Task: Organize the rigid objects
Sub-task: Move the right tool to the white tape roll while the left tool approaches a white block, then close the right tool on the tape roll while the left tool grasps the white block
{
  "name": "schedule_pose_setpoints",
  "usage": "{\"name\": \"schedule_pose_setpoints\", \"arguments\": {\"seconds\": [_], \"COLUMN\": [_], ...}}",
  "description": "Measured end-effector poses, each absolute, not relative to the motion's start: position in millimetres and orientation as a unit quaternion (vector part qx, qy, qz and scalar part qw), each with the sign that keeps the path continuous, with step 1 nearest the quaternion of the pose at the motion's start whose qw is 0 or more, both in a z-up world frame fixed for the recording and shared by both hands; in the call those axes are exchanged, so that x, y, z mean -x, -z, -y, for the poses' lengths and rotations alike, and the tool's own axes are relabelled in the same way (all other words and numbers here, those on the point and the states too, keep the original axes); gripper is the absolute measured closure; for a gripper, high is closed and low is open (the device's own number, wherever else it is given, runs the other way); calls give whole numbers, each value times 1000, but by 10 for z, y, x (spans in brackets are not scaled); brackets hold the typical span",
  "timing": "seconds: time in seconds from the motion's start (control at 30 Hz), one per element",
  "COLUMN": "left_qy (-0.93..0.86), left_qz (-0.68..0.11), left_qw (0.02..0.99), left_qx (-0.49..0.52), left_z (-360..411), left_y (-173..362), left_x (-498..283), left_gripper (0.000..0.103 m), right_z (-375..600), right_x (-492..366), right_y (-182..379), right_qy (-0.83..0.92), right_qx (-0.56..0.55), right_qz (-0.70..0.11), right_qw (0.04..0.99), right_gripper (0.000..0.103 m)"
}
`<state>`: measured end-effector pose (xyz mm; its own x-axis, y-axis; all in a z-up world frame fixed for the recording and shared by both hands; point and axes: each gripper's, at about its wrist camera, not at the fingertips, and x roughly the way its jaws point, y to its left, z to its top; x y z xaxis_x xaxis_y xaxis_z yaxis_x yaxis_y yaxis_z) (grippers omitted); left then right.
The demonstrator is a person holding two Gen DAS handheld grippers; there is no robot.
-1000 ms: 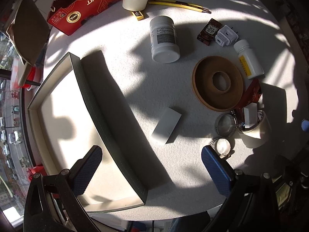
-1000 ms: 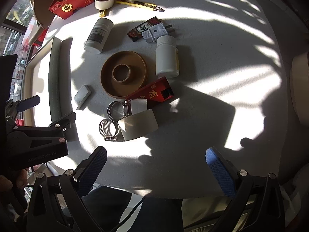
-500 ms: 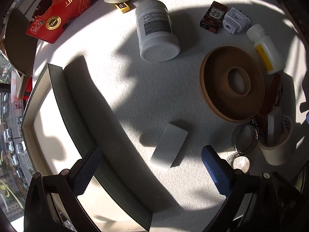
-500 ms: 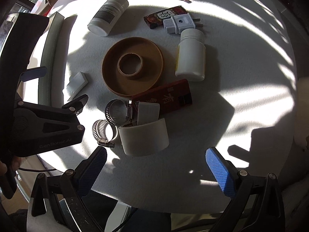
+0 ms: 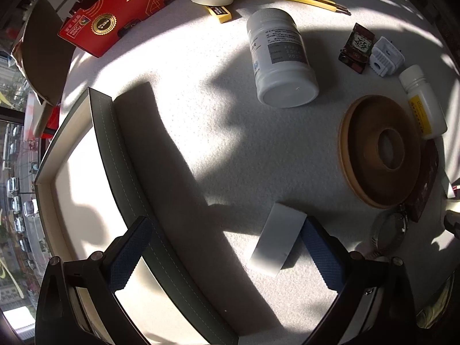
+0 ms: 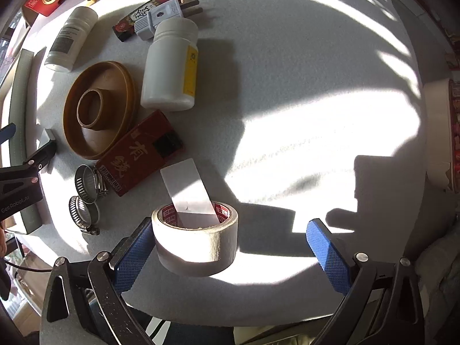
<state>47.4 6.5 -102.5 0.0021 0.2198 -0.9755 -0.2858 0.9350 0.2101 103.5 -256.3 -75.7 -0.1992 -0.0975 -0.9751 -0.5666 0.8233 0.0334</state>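
tape roll (image 6: 195,244): white card (image 6: 188,192) standing inside | tray (image 5: 72,155): bare | both hand-held grippers wide apart

A: What's cut off?
B: At twelve o'clock, the red carton (image 5: 115,14) leaves the frame; at three, the dark red box (image 5: 425,189) hides behind the brown spool (image 5: 379,149).
A: Label print?
B: On the large white bottle (image 5: 283,60), too blurred.
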Motion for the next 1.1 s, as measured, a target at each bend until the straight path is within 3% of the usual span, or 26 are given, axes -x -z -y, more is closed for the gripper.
{"name": "schedule_pose_setpoints", "arguments": {"seconds": [0.63, 1.1], "left_qy": [-141, -148], "left_qz": [-690, -683], "left_qw": [694, 701], "left_qx": [151, 143], "left_z": [-369, -188], "left_y": [1251, 1071], "left_x": [-355, -234], "left_gripper": [0, 0], "right_z": [3080, 3564], "right_x": [-1158, -945], "right_y": [651, 718], "right_qy": [-188, -206], "right_qx": [153, 123], "right_qz": [-746, -753], "right_qw": [620, 613], "right_gripper": [0, 0]}}
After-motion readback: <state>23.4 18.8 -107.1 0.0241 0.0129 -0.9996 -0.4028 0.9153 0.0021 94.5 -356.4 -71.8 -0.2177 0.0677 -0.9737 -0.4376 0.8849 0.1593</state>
